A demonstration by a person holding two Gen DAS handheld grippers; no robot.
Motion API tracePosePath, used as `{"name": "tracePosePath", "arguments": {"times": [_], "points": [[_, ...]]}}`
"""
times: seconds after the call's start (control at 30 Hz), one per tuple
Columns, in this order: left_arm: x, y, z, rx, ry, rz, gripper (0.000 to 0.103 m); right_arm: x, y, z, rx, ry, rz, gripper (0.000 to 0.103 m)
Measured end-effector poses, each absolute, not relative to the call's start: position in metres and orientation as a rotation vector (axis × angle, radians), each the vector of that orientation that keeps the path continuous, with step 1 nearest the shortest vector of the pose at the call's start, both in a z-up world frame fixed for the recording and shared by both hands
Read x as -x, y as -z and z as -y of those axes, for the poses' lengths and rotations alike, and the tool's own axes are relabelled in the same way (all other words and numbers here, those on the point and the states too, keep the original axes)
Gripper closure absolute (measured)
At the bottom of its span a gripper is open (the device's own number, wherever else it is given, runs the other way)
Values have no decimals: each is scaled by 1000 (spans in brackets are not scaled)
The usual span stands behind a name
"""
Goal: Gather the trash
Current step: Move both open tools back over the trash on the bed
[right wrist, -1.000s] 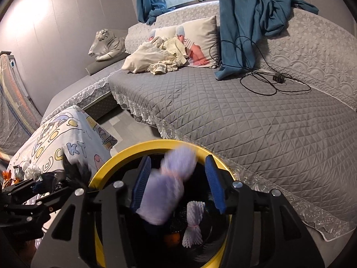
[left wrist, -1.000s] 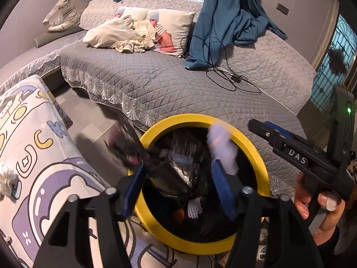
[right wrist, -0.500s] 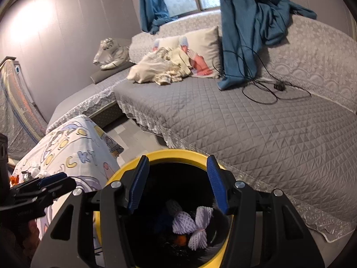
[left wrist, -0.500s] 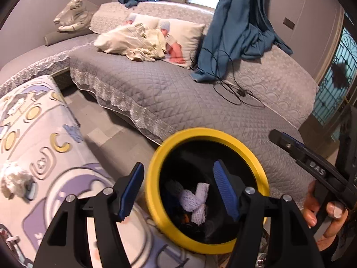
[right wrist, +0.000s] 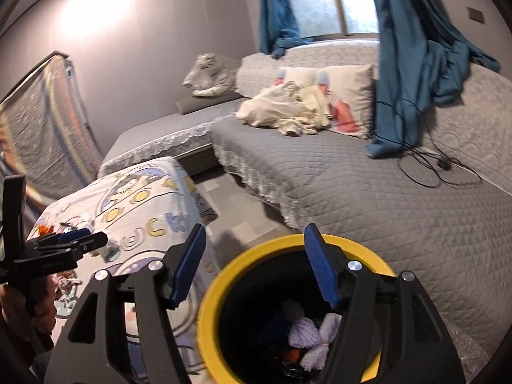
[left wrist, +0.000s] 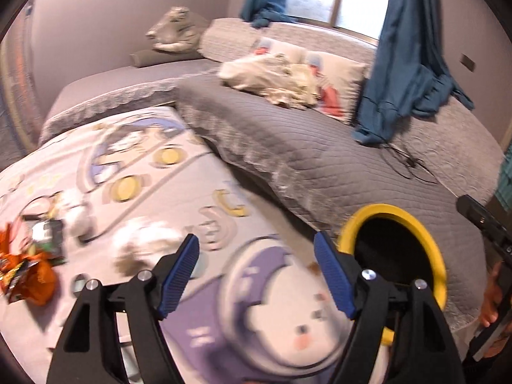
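Observation:
A yellow-rimmed black bin (right wrist: pixel 243 272) stands between the cartoon-print table and the grey sofa; a pale lilac foam net (right wrist: pixel 315 336) and other scraps lie inside it. My right gripper (right wrist: pixel 256 265) hangs over the bin's near rim, jaws opening, nothing between them. My left gripper (left wrist: pixel 257 272) is over the table cloth (left wrist: pixel 134 166), jaws opening and empty, with the bin (left wrist: pixel 428 249) to its right. On the cloth lie a crumpled white tissue (left wrist: pixel 144 243), a second white wad (left wrist: pixel 76 217), an orange wrapper (left wrist: pixel 28 272) and a dark packet (left wrist: pixel 48 233). The left gripper (right wrist: pixel 80 240) also shows in the right wrist view.
A grey quilted sofa (right wrist: pixel 368 192) curves behind the bin, with pillows and a cream cloth (right wrist: pixel 288 108), a black cable (right wrist: pixel 441 166) and a hanging blue curtain (right wrist: pixel 412 57). Bare floor (right wrist: pixel 230 201) lies between table and sofa. A hand (left wrist: pixel 492 300) holds the other gripper at the right edge.
Both grippers let their pieces fall into the bin and opened wider. The left gripper swung left from the bin to over the table; the right one rose a little.

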State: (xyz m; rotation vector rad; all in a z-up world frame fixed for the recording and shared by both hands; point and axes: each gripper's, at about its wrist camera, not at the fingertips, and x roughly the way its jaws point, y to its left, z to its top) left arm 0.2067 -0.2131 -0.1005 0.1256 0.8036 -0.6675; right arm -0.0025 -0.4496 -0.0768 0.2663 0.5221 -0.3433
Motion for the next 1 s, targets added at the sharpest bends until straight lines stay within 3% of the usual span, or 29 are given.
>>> {"name": "tracePosePath", "arguments": {"times": [0.47,1.0], "points": [[-251,112,83,-102,395,-811,30,-82,84,354,-147,106,-583,36],[-278,127,9,-45,253,-834,30,-169,116,266,43,-39,-670,29]]}}
